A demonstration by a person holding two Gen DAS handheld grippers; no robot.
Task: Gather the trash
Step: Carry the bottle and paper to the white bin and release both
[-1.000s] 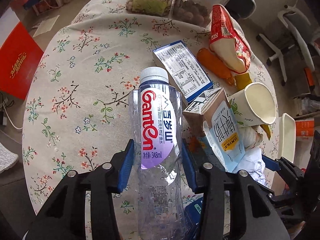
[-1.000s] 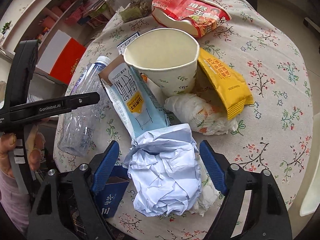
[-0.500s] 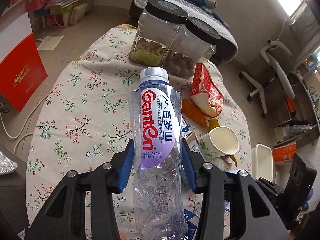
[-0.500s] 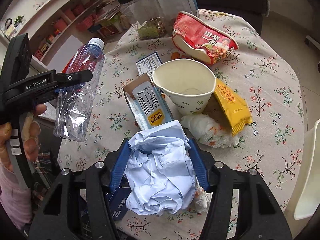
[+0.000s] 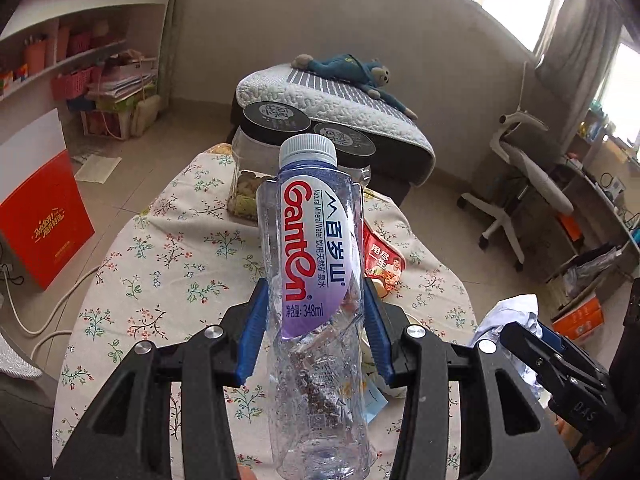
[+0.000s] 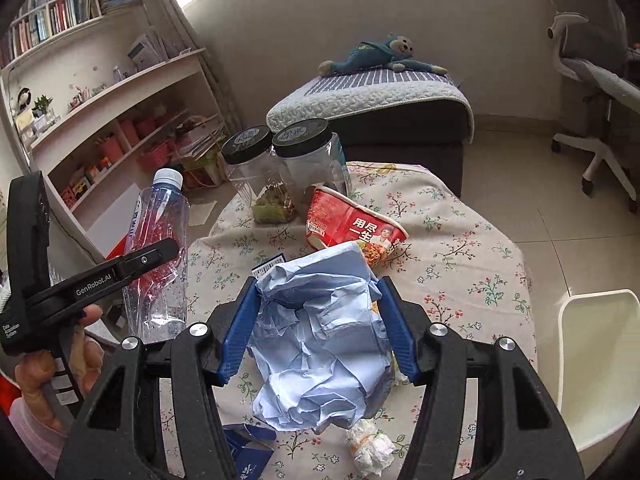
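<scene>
My left gripper [image 5: 314, 324] is shut on an empty Ganten water bottle [image 5: 316, 264] and holds it upright above the floral table [image 5: 168, 264]; the bottle also shows in the right wrist view [image 6: 160, 256]. My right gripper [image 6: 316, 324] is shut on a crumpled pale-blue paper ball [image 6: 320, 336], lifted above the table; the paper also shows at the right of the left wrist view [image 5: 508, 316]. A red noodle cup [image 6: 352, 232], a white tissue wad [image 6: 370, 448] and a dark-blue carton [image 6: 248, 452] lie on the table.
Two clear jars with black lids [image 6: 280, 168] stand at the table's far edge. A white bin [image 6: 596, 364] stands to the right of the table. A grey padded seat with a blue plush toy [image 6: 372, 56] is behind, with shelves left and an office chair [image 6: 592, 80] right.
Both grippers have risen well above the table, carrying the bottle and the paper ball. The right jaws closed on the paper ball. The views tilted up to show the room.
</scene>
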